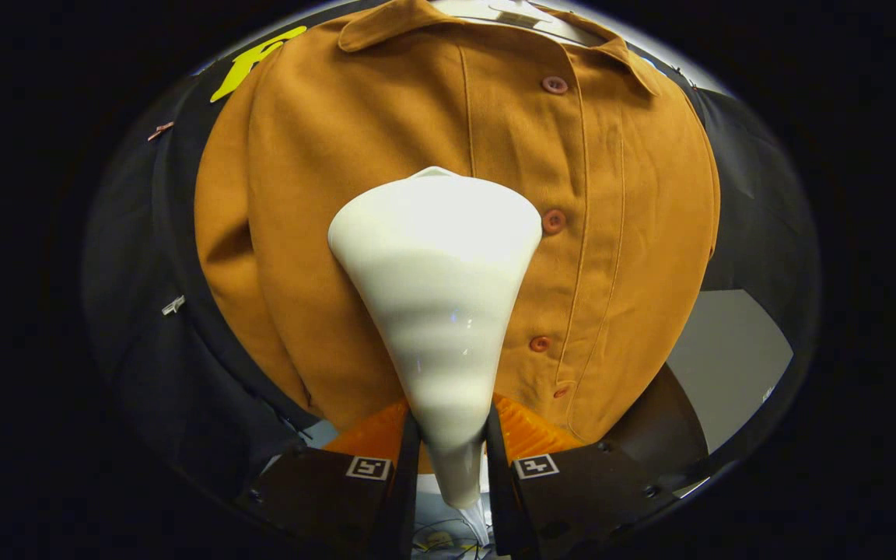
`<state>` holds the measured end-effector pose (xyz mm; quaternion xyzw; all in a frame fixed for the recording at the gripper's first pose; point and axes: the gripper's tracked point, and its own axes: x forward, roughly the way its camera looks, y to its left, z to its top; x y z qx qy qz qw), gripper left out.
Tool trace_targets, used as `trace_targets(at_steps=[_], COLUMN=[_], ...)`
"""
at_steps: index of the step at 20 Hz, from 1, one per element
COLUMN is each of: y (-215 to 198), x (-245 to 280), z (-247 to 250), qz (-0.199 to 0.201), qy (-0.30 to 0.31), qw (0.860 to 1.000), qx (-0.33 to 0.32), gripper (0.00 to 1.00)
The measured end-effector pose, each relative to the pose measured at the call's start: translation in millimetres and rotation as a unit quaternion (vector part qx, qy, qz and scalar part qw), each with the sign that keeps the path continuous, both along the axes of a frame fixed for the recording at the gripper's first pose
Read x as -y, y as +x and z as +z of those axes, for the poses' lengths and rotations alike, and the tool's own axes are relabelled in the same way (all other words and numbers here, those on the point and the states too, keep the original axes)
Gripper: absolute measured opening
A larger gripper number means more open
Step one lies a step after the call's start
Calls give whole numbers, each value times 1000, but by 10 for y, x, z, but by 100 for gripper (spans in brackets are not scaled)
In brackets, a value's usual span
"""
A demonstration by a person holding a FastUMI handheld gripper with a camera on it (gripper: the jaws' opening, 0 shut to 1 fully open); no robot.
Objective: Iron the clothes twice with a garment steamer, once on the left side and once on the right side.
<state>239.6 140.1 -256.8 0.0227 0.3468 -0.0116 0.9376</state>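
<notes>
A brown-orange buttoned shirt [386, 202] hangs on a hanger in front of the black booth wall. My gripper [452, 443] is shut on the handle of a white garment steamer [439, 295], both fingers pressing its narrow neck. The steamer's wide head points up at the shirt's front, just left of the button placket [553, 222], about mid-chest. Whether the head touches the cloth is hidden by the steamer's own body.
The hanger's pale top [518, 15] shows inside the collar. A grey floor patch [728, 350] lies beyond the shirt's right hem. Small clips [173, 305] sit on the black cloth to the left. Cables show below the steamer's handle [448, 537].
</notes>
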Motion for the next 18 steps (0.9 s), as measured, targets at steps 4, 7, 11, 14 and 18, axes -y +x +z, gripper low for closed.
trace_targets(at_steps=[4, 7, 11, 14, 18], y=[-82, -138, -217, -287, -332], x=[3, -15, -6, -20, 0], z=[-207, -363, -545, -605, -703], qz=[-3, -2, 4, 7, 10], qy=[6, 10, 15, 20, 25], qw=[1000, 999, 997, 995, 994], qx=[-24, -43, -70, -93, -108], gripper=[43, 43, 43, 43, 43])
